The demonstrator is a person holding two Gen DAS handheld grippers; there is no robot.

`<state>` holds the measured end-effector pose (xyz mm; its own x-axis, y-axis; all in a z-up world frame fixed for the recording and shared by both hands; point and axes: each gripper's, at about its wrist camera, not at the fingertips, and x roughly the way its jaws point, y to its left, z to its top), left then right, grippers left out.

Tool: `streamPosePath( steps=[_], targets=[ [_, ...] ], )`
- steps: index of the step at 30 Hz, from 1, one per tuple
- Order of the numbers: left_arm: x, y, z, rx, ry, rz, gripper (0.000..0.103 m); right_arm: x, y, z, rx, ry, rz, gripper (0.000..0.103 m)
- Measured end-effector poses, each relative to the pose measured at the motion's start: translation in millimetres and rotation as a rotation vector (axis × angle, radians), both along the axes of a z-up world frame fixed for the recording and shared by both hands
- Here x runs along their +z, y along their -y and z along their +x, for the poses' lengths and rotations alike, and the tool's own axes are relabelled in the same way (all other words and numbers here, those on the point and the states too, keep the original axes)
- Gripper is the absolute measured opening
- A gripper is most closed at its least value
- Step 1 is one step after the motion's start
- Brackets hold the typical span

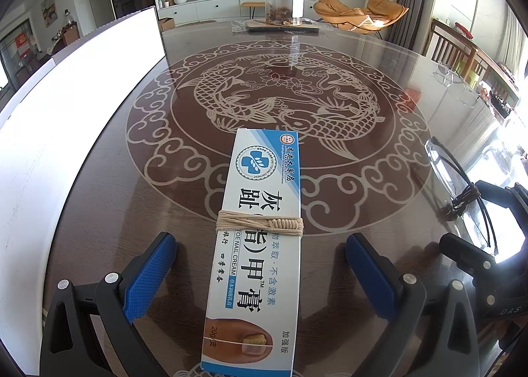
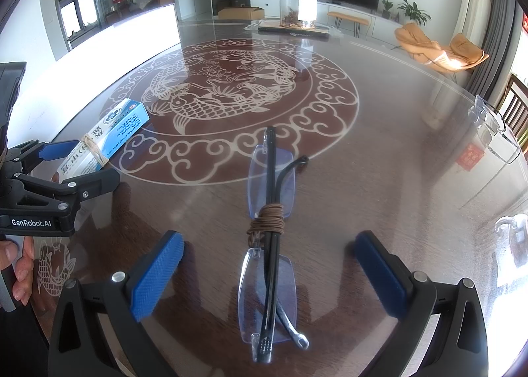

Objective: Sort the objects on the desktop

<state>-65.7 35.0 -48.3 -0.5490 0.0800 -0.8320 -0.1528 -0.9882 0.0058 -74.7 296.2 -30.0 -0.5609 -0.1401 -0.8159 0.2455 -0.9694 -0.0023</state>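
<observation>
A white and blue nail cream box, tied round the middle with beige string, lies flat on the glass-topped table. It lies lengthwise between the blue pads of my left gripper, which is open and not touching it. Folded rimless glasses, bound with brown cord, lie lengthwise between the spread fingers of my right gripper, also open. The right wrist view catches the left gripper around the box. The left wrist view catches the right gripper and the glasses.
A clear jar stands on a flat dark object at the table's far side. A white panel runs along the left edge. A second pair of glasses and a red item lie near the right rim. A hand holds the left gripper.
</observation>
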Motion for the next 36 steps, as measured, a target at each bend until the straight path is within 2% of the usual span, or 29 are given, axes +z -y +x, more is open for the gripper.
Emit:
streamPosePath(
  steps=[36],
  targets=[
    [0.0,1.9,2.9,0.001,-0.001,0.010,0.103,0.0,-0.1,0.2,-0.002,0.001,0.001,0.103]
  ],
)
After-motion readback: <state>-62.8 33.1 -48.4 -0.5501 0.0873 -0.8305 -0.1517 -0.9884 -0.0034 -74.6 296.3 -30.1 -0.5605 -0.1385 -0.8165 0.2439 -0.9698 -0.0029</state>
